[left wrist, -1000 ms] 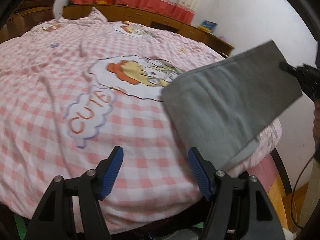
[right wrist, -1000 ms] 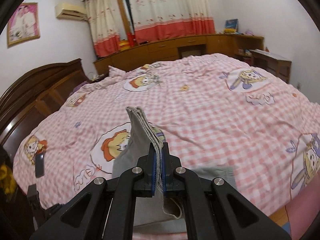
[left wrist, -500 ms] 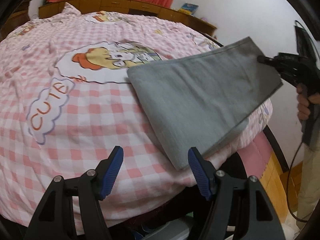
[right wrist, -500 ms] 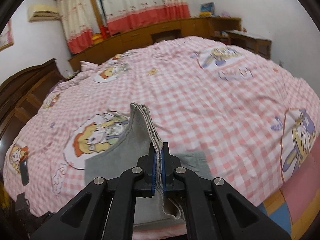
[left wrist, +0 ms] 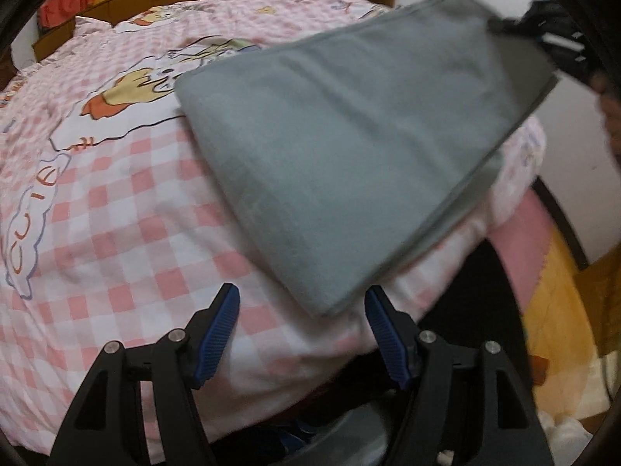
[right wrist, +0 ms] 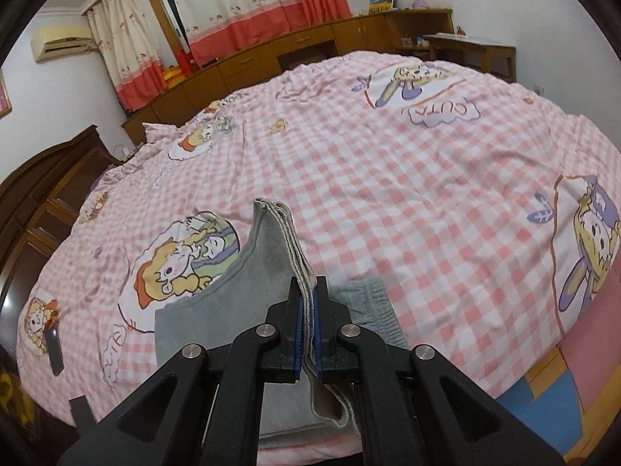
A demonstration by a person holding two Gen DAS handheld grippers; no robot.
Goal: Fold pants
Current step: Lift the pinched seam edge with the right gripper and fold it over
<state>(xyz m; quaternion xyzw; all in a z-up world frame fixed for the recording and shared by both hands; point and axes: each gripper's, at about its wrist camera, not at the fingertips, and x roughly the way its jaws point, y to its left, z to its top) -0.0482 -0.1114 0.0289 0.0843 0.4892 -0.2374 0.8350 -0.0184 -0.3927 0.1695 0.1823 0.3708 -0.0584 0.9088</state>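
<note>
The grey pants [left wrist: 349, 143] are sinking lower over the checked quilt [left wrist: 128, 209] than a second ago, near its edge. The right gripper [right wrist: 307, 334] is clamping their stacked hems; the left gripper [left wrist: 300, 330] is hovering agape beside the fold. Laying evenly probably avoids wrinkles.

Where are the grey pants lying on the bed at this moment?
In the left wrist view the grey pants lie near the bed's front right edge, beside the cartoon print; the right gripper lifts one end.
</note>
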